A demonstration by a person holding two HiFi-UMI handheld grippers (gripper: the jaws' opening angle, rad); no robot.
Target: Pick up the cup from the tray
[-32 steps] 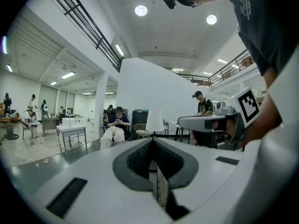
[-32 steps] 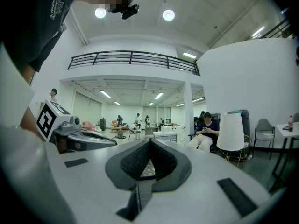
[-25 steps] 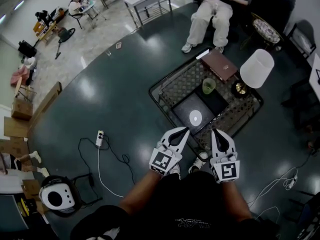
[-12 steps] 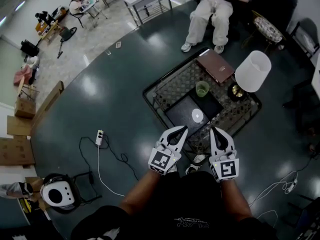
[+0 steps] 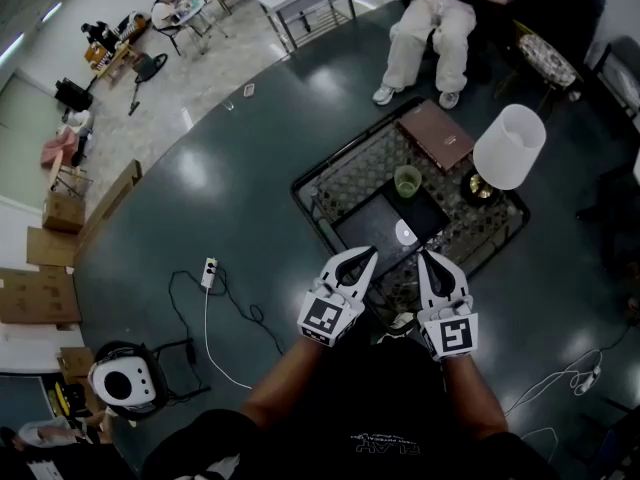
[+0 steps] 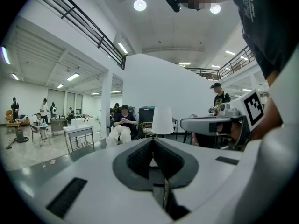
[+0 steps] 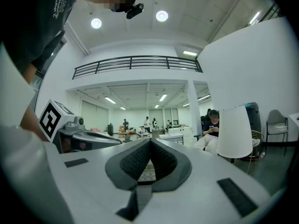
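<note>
A translucent green cup (image 5: 407, 181) stands upright at the far edge of a dark square tray (image 5: 372, 230) on a low, patterned coffee table (image 5: 345, 178). My left gripper (image 5: 367, 254) and right gripper (image 5: 424, 256) are held side by side close to my body, at the table's near edge and short of the tray. Both point toward the table. The left gripper (image 6: 153, 141) has its jaws closed tip to tip with nothing between them. The right gripper (image 7: 150, 140) looks the same. Neither gripper view shows the cup.
On the table stand a lamp with a white shade (image 5: 509, 146) and a brown book (image 5: 436, 135). A person (image 5: 432, 23) sits on a chair beyond it. A power strip (image 5: 209, 272) with cables lies on the dark floor to my left. Cardboard boxes (image 5: 60, 238) sit far left.
The head view has swung a little, so the table and floor sit slightly differently in the picture. Both grippers stay shut and in about the same place in front of my body.
</note>
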